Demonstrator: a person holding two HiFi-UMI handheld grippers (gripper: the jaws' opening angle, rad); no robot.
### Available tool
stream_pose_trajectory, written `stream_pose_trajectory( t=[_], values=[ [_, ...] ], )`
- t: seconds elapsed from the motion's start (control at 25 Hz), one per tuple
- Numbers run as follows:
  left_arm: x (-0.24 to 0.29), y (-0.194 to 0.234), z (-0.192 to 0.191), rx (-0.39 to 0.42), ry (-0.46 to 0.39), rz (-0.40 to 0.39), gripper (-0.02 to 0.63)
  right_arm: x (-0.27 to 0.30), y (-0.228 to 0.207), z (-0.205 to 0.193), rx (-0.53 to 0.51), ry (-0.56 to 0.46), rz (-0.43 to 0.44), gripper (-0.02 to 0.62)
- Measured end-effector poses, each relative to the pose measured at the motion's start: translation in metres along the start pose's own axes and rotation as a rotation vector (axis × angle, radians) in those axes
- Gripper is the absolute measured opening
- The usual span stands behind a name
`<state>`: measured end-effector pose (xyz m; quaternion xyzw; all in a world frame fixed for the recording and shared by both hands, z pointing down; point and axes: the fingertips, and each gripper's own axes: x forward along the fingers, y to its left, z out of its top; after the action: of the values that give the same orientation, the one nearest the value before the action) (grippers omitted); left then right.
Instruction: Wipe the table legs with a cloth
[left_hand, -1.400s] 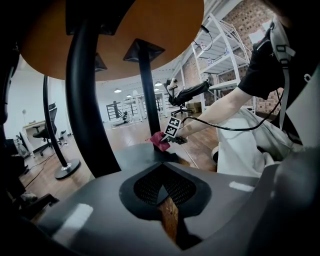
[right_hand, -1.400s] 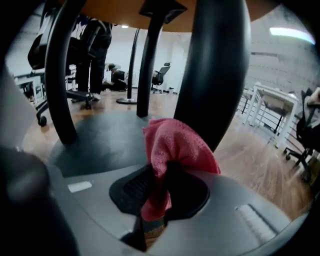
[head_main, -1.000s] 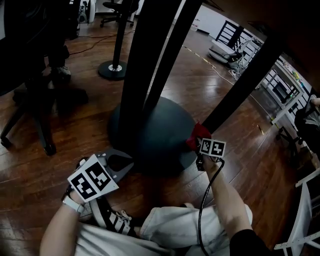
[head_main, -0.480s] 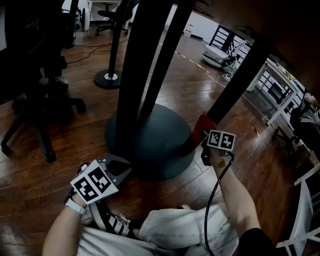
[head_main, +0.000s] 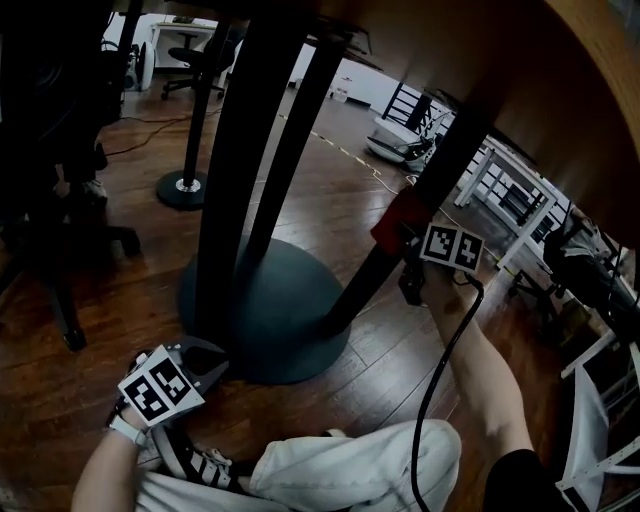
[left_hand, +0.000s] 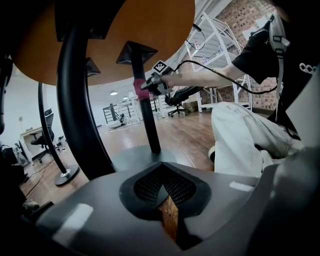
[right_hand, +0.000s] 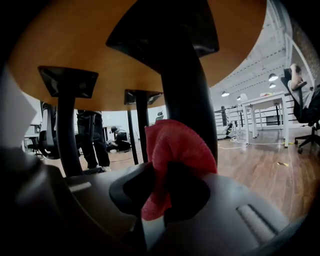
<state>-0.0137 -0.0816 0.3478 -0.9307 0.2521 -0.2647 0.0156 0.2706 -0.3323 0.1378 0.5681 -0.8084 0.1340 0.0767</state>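
Right gripper (head_main: 408, 250) has climbed the slanted table leg (head_main: 440, 165); red cloth (head_main: 398, 220) sits upper centre. Left gripper view: left gripper (left_hand: 161, 186) jaws together, empty. Right gripper view: jaws clamped on cloth against leg. Risk: friction near the tabletop may drag it free.

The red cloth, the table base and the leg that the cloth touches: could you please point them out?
red cloth (right_hand: 175, 145): right gripper view, bunched middle.
table base (head_main: 285, 300): head view, bare top.
leg (head_main: 365, 285): head view, lower stretch.
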Motion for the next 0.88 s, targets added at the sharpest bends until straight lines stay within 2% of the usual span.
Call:
stream_pose_trajectory(
  t=[0.32,0.52,0.68,0.88],
  values=[
    [0.006,-0.002,0.002,0.015,-0.013,0.000,-0.008,-0.030,0.017,0.127,0.035,-0.179,0.040,0.048],
    [0.003,0.002,0.004,0.016,-0.016,-0.001,-0.008,-0.044,0.025,0.186,0.075,-0.308,0.041,0.048],
    [0.002,0.000,0.005,0.017,-0.016,0.000,-0.008,-0.049,0.030,0.204,0.189,-0.395,0.085,0.048],
    [0.002,-0.003,0.009,0.015,-0.015,0.002,-0.008,-0.054,0.031,0.205,0.165,-0.483,0.109,0.048]
  ],
)
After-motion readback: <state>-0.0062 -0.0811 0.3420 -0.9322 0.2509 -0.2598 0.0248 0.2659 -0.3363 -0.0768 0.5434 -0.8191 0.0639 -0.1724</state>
